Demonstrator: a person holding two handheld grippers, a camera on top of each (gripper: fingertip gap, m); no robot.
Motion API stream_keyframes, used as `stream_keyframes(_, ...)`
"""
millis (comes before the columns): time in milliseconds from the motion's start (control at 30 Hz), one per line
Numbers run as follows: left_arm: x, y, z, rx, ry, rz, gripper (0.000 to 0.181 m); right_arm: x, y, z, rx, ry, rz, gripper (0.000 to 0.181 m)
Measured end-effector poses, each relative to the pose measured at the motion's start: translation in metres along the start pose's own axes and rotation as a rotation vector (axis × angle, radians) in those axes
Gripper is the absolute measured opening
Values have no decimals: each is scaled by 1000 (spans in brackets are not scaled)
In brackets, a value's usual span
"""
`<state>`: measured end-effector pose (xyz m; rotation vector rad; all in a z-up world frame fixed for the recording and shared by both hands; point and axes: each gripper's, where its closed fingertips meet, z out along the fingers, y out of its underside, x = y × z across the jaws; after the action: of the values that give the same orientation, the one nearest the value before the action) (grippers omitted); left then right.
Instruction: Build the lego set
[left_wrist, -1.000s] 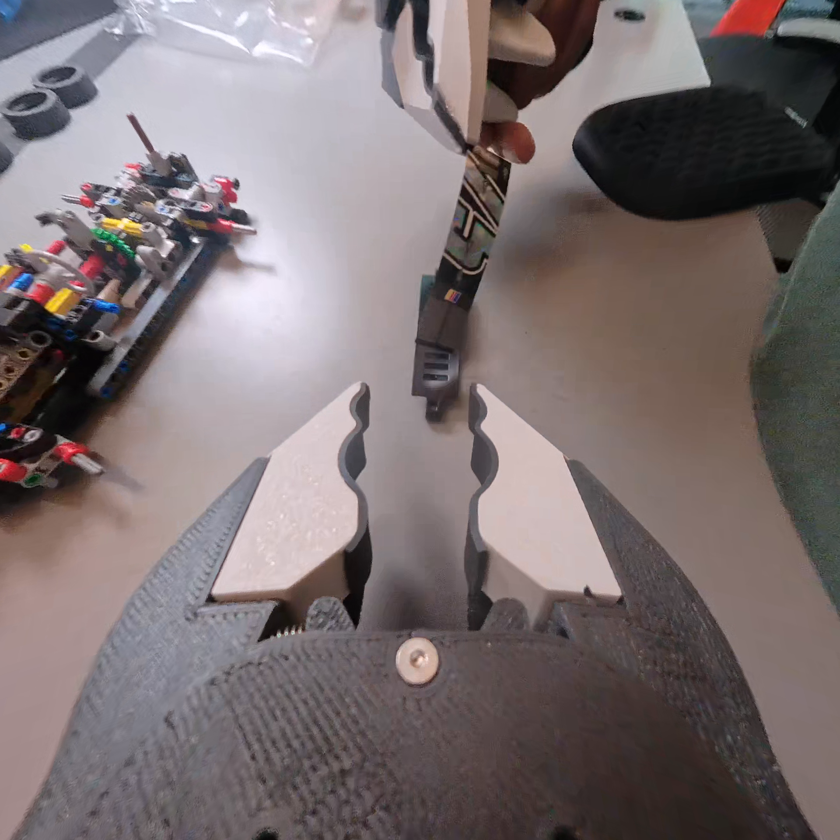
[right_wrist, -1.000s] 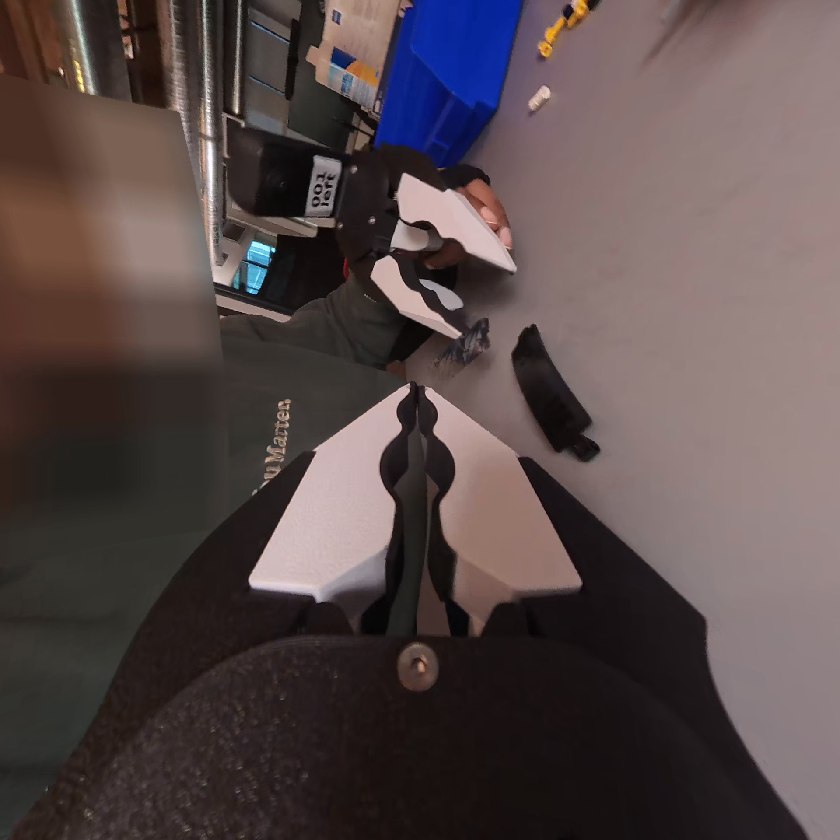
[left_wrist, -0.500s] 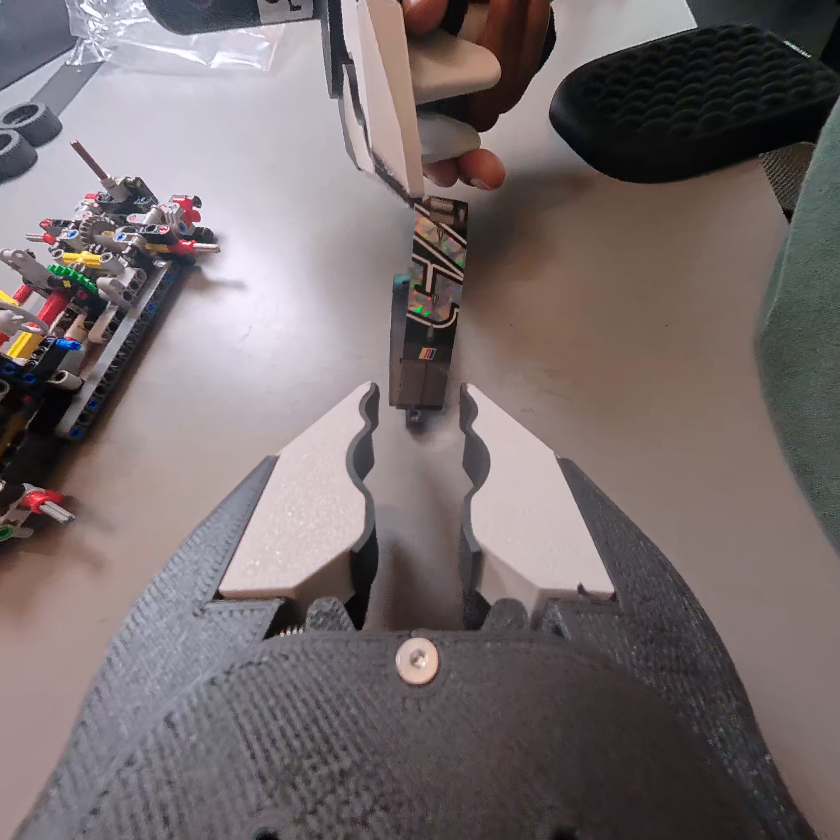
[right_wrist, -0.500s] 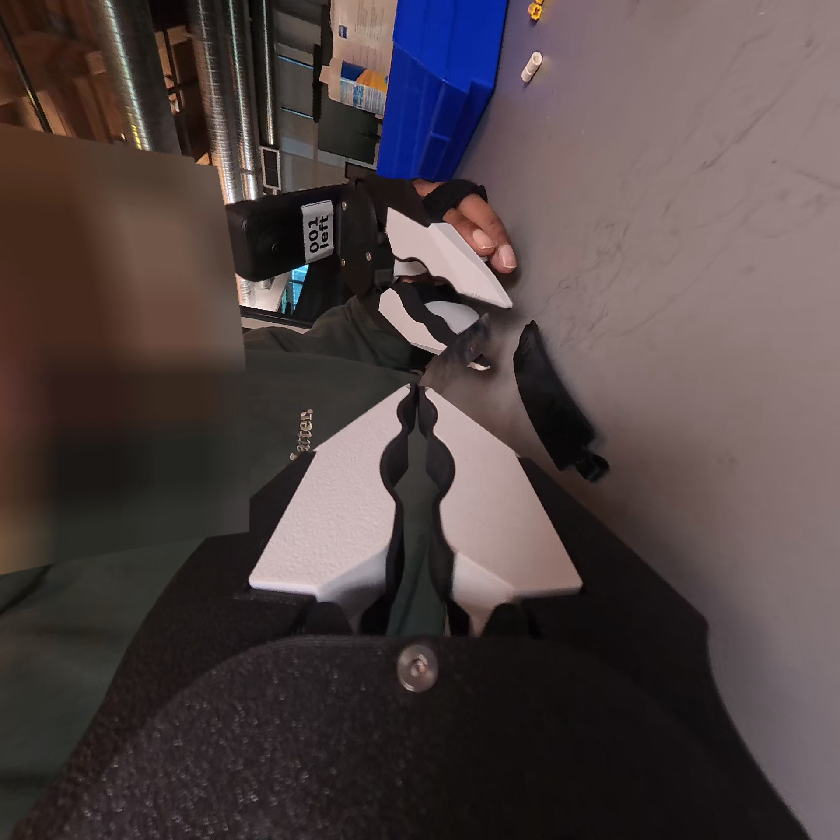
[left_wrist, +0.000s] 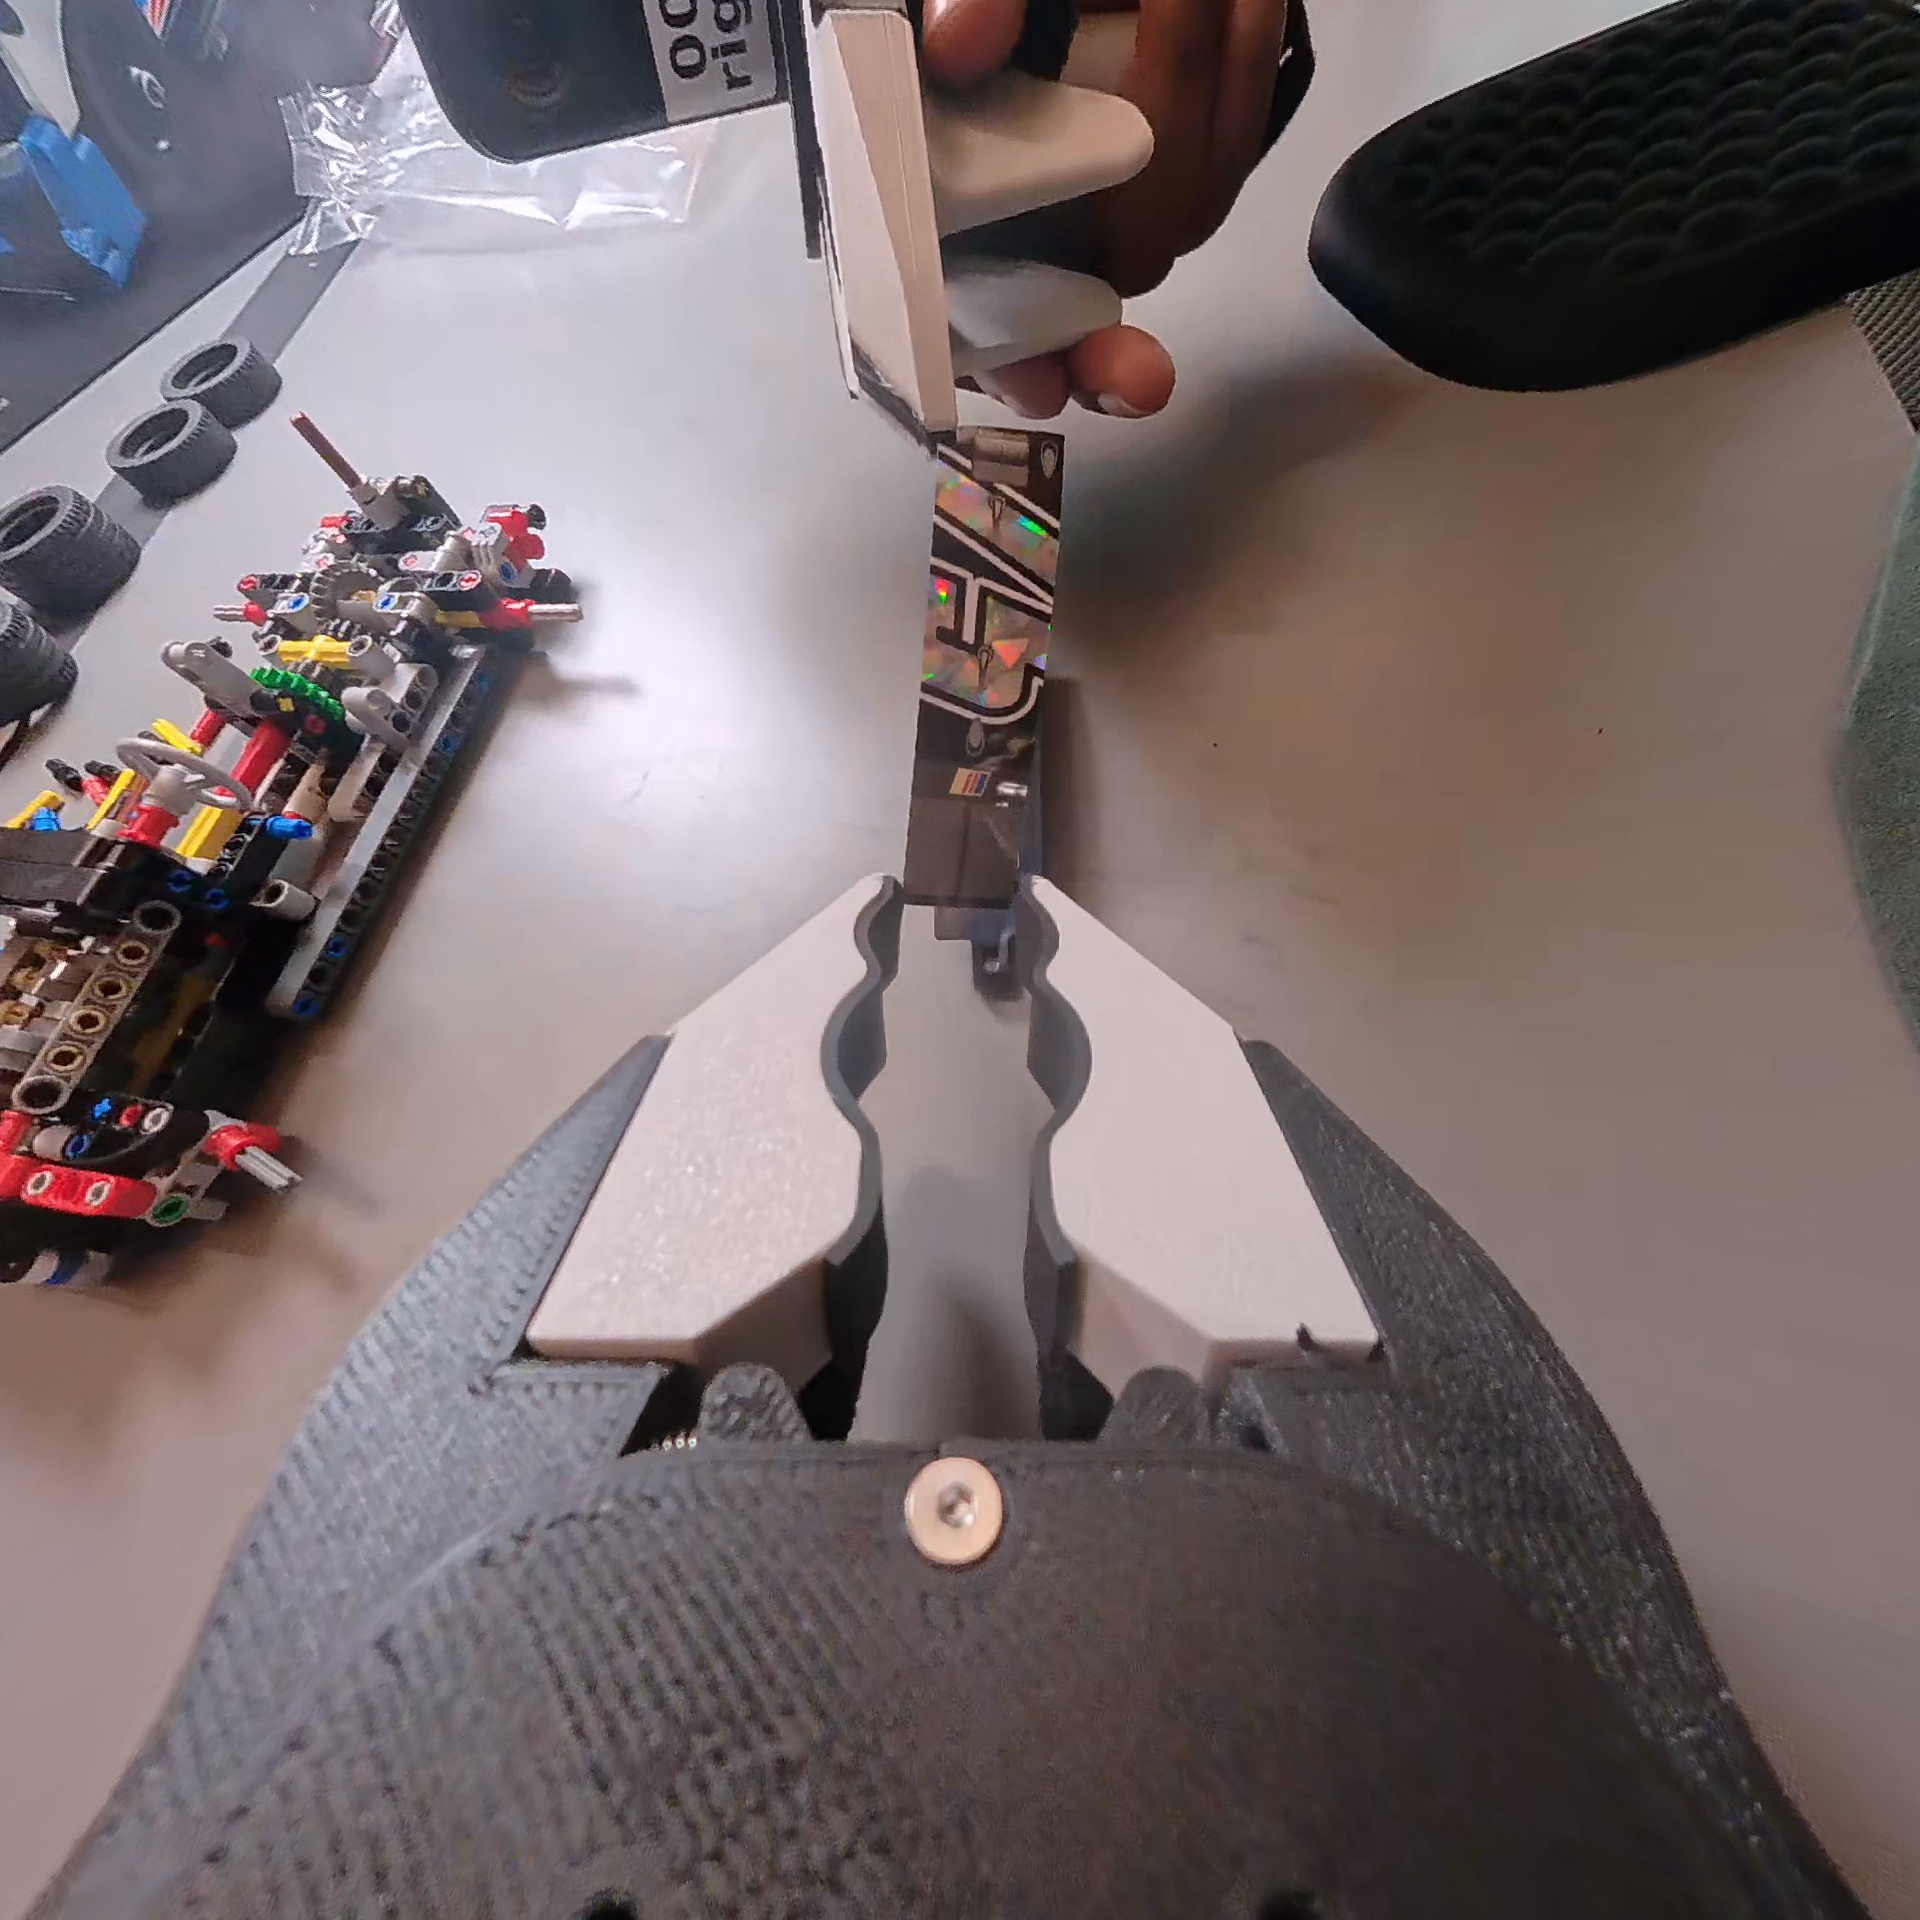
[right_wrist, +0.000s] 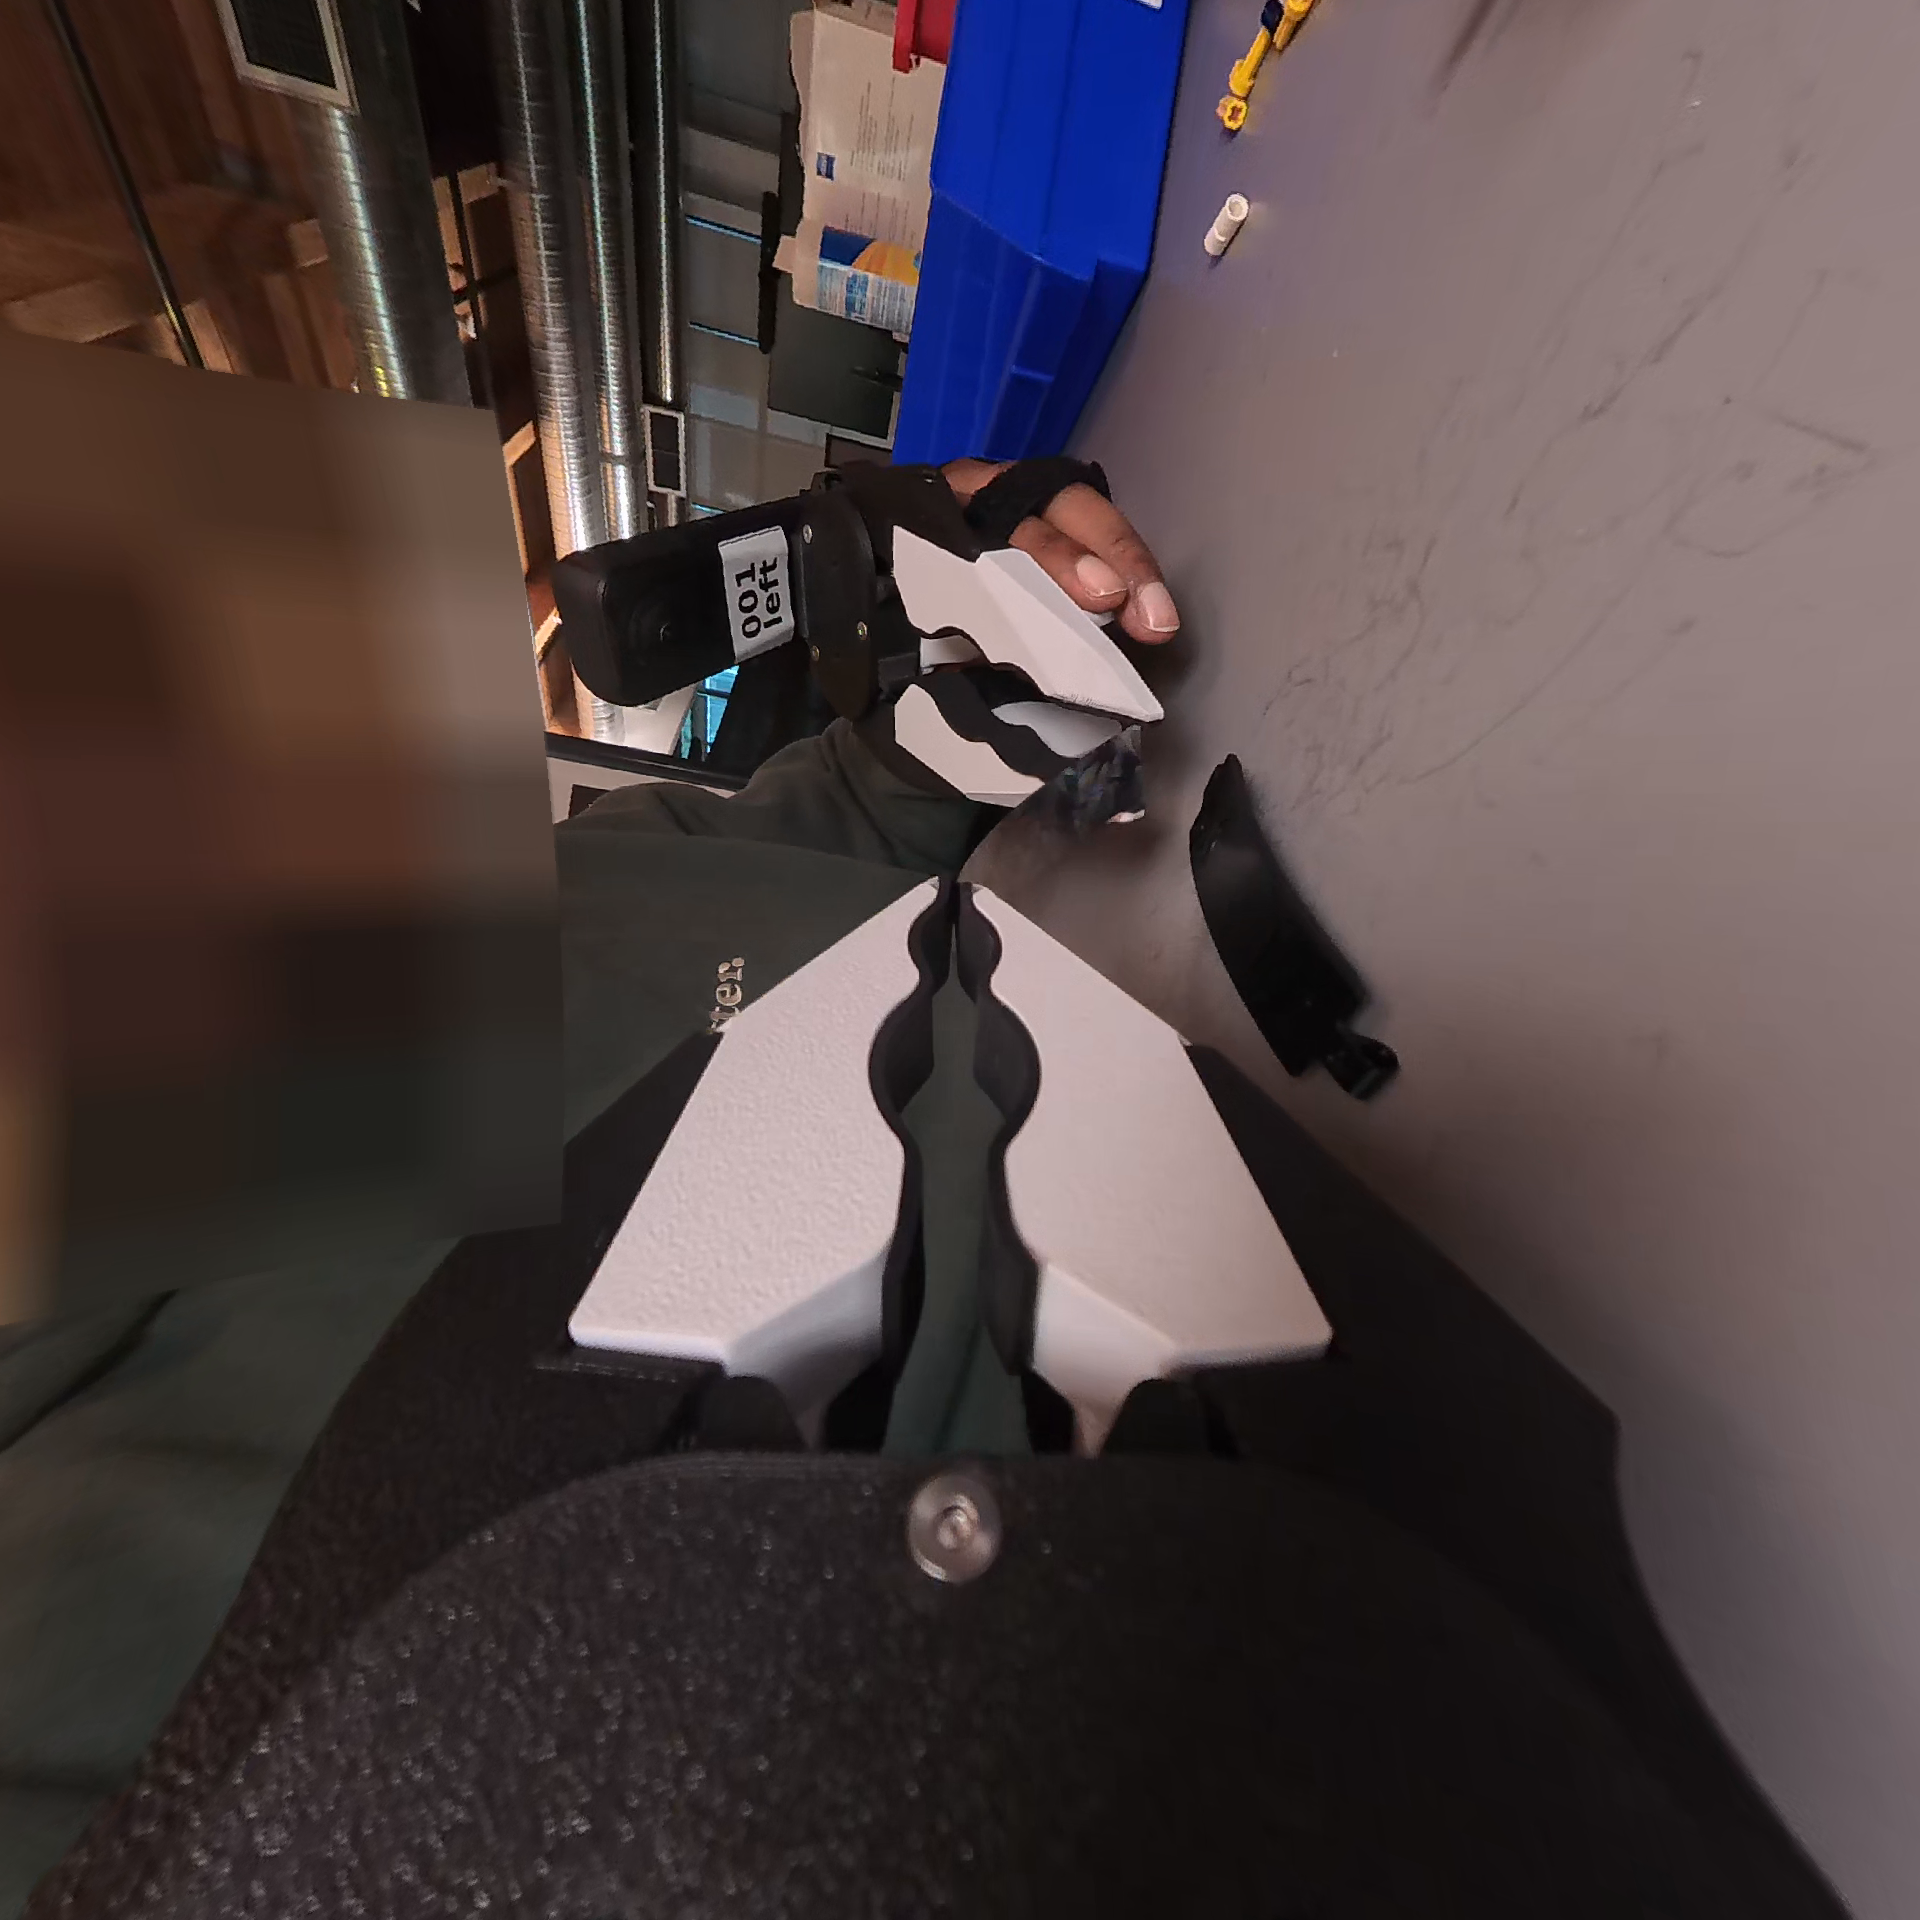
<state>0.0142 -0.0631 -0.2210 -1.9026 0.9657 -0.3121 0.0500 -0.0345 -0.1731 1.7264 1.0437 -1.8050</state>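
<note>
- One long black stickered lego panel (left_wrist: 985, 665) is pinched at its top by the closed right gripper (left_wrist: 928, 416).
- The left gripper (left_wrist: 956, 904) is held open at its lower end.
- Four black tyres (left_wrist: 171, 449) are counted on the grey counter (left_wrist: 1351, 831).

My left tool (left_wrist: 954, 914) has pale grey wavy-edged fingers (left_wrist: 727, 1143) on a dark ribbed shell with one silver screw (left_wrist: 954, 1509). My sleeve (right_wrist: 727, 894) is dark green.
</note>
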Motion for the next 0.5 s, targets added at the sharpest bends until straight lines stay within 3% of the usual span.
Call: stream_keyframes(500,1,1,-2,-7,14,6,17,17,1,-9,4,74,21,0)
